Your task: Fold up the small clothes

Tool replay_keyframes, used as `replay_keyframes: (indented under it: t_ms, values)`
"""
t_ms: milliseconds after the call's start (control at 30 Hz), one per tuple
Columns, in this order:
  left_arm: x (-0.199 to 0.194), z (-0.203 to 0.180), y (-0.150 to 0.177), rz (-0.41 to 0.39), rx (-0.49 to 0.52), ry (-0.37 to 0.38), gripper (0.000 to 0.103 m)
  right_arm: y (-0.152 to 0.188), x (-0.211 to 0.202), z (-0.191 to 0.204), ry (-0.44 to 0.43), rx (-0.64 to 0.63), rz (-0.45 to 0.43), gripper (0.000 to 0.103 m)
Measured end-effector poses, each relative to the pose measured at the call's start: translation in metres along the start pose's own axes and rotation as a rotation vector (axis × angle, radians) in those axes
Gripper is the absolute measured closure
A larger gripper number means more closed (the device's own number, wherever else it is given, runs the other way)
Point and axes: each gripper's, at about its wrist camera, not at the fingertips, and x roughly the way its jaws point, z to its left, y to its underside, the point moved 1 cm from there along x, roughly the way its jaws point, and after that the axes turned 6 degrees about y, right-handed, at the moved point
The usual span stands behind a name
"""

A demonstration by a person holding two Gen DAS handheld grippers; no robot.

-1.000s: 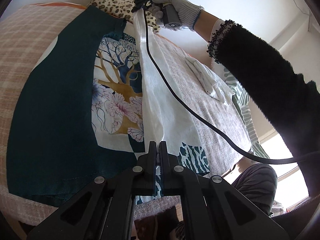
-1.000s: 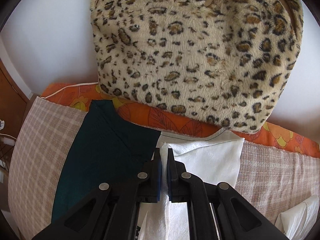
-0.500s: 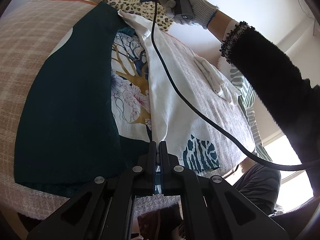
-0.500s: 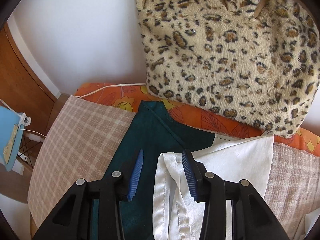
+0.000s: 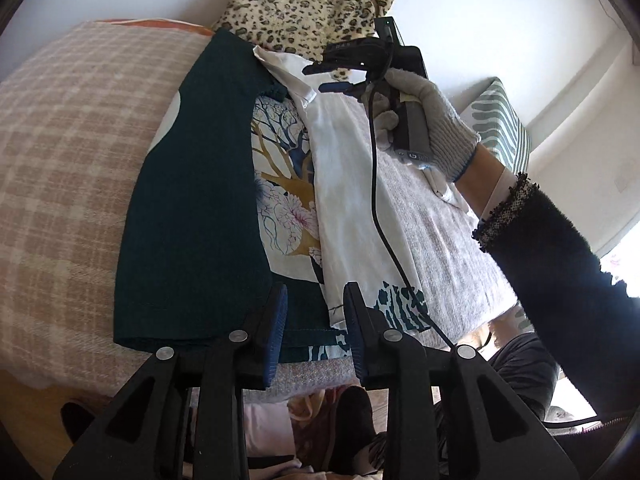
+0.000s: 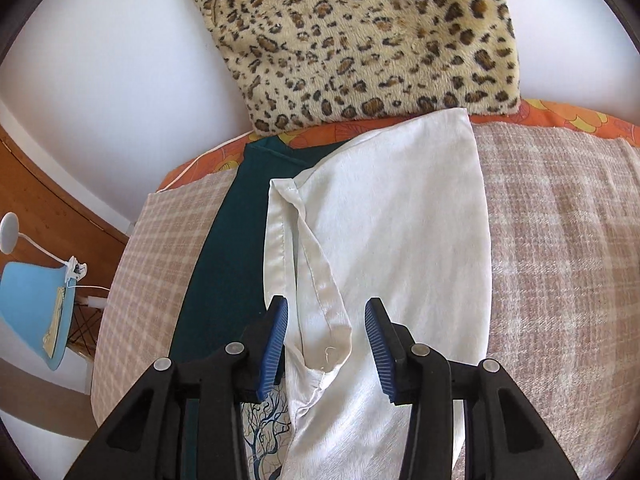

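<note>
- Left hand-held gripper: jaws spread, nothing between them; it hovers over the near hem of the garment, at the near edge of the surface.
- Right hand-held gripper: jaws spread, nothing clamped; a narrow rolled strip of white cloth lies between and below the blue pads, contact not discernible.
- In the left wrist view the right hand-held gripper sits at the far end of the garment, held by a grey-gloved hand; a black cable runs from it across the cloth.
- Garment lies lengthwise, near to far, on the checked surface. Dark green panel on the left, tree print in the middle, white underside folded over on the right.
- White fold reaches the far edge, touching the orange strip.
- Leopard cushion stands against the wall beyond the garment's far end.
- Blue stool with a white lamp stands on the floor, left of the surface.
</note>
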Motion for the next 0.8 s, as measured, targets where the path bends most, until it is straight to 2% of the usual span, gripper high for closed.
replay_keyframes:
  t_ms: [67,100,200,233,333,500,733,800]
  values:
    - [-0.016,0.008,-0.012,-0.044,0.005,-0.038,0.076,0.001,0.011,0.004,-0.033,0.027,0.038,0.060]
    - [-0.024,0.013,-0.018,-0.069,0.001,-0.056,0.076,0.001,0.012,0.008,-0.084,0.039,0.048,0.060]
    - [-0.044,0.027,-0.039,-0.136,-0.022,-0.088,0.076,0.004,-0.009,0.036,-0.364,0.012,0.089,0.060]
    - [-0.050,0.029,-0.046,-0.158,-0.024,-0.093,0.076,0.007,-0.024,0.047,-0.384,-0.031,0.075,0.061]
    - [-0.061,0.033,-0.066,-0.198,0.009,-0.109,0.076,0.018,-0.070,0.067,-0.345,-0.117,0.042,0.059]
    - [-0.056,0.033,-0.083,-0.185,0.107,-0.123,0.076,0.047,-0.138,0.066,-0.260,-0.112,-0.018,0.059]
    - [-0.031,0.050,-0.085,-0.059,0.112,-0.106,0.076,0.124,-0.192,0.056,-0.119,-0.146,-0.040,0.059]
    - [-0.026,0.057,-0.083,-0.032,0.107,-0.131,0.076,0.149,-0.197,0.057,-0.040,-0.185,-0.020,0.059]
